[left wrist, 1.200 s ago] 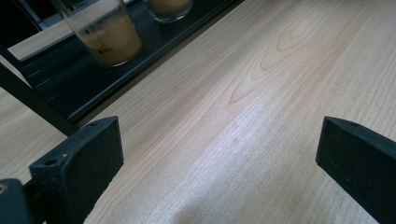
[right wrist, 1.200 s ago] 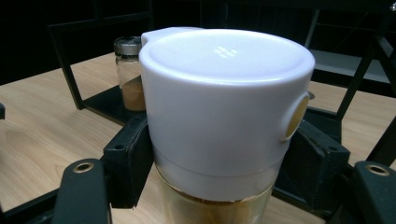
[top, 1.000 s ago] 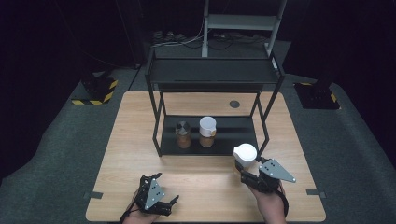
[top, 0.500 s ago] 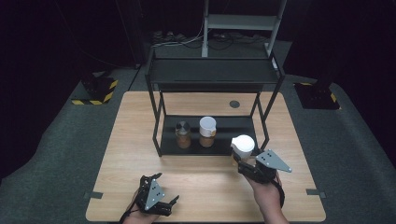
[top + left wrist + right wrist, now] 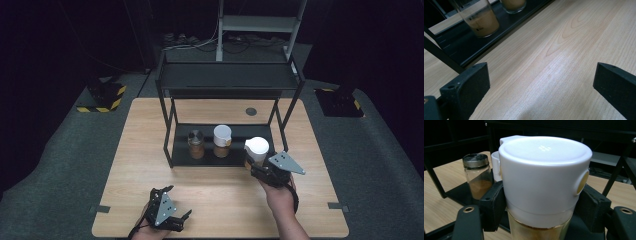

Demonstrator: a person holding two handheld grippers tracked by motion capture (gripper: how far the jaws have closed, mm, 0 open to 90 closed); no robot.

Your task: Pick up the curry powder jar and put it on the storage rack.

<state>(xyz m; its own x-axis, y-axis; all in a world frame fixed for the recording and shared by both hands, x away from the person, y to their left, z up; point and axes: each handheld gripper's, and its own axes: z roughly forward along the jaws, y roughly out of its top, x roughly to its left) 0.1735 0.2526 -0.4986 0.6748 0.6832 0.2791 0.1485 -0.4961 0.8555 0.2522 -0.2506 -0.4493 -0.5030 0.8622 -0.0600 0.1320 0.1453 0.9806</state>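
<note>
I carry white-lidded jar [image 5: 257, 149] pinched in right gripper [image 5: 260, 167] toward rack shelf [image 5: 235, 156] | left gripper [image 5: 172, 220] spread, idle.

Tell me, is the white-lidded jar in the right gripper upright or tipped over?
Upright. The jar sits clamped in the right gripper, its white lid level on top and glass body below.

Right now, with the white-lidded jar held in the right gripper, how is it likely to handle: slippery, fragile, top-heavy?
The white-lidded jar has a clear, glass-looking body, so it is probably fragile and smooth. The right gripper clamps it just below the bulky white lid, which may help stop slipping. It looks only partly filled with brown powder, so likely fairly light but somewhat top-heavy.
</note>
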